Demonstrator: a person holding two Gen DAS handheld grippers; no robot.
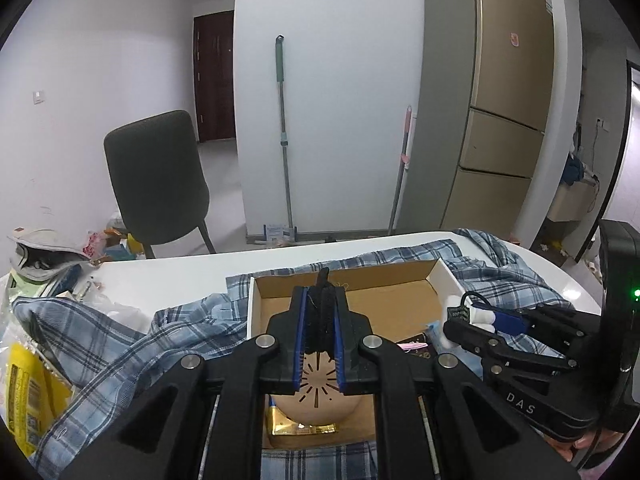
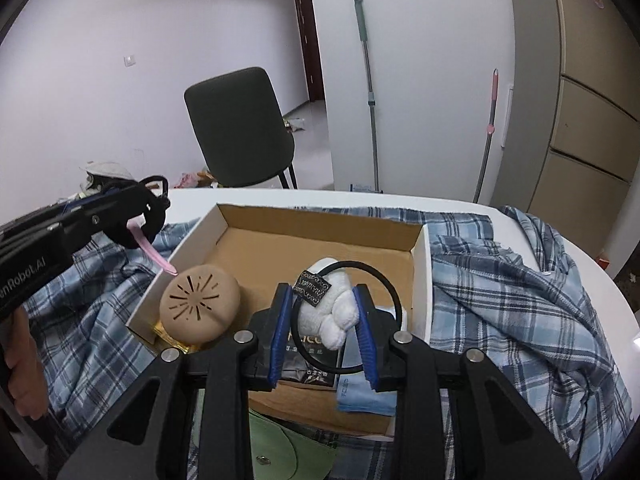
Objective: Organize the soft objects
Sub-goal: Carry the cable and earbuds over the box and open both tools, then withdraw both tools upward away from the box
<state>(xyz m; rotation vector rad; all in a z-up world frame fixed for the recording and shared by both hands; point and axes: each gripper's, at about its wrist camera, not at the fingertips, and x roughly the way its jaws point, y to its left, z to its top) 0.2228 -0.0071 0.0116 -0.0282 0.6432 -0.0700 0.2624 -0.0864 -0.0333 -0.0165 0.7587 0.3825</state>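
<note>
An open cardboard box [image 2: 420,248] [image 1: 440,276] lies on a blue plaid cloth [image 2: 500,280] [image 1: 120,344]. In it are a tan round squishy bun [image 2: 200,306] [image 1: 320,396], a dark packet [image 2: 312,368] and a blue folded cloth [image 2: 364,396]. My right gripper [image 2: 324,320] [image 1: 472,316] is shut on a white plush hair tie with a black loop and a tag [image 2: 336,312], just above the box. My left gripper [image 1: 320,316] [image 2: 156,208] is shut on a black fuzzy item with a pink strip [image 2: 150,248], over the box's left side.
The white table [image 1: 168,272] carries clutter at its left: a yellow packet [image 1: 28,392] and a cap [image 1: 40,240]. A green pouch [image 2: 288,444] lies in front of the box. A dark chair [image 2: 240,128], two mops and a fridge [image 1: 508,100] stand behind.
</note>
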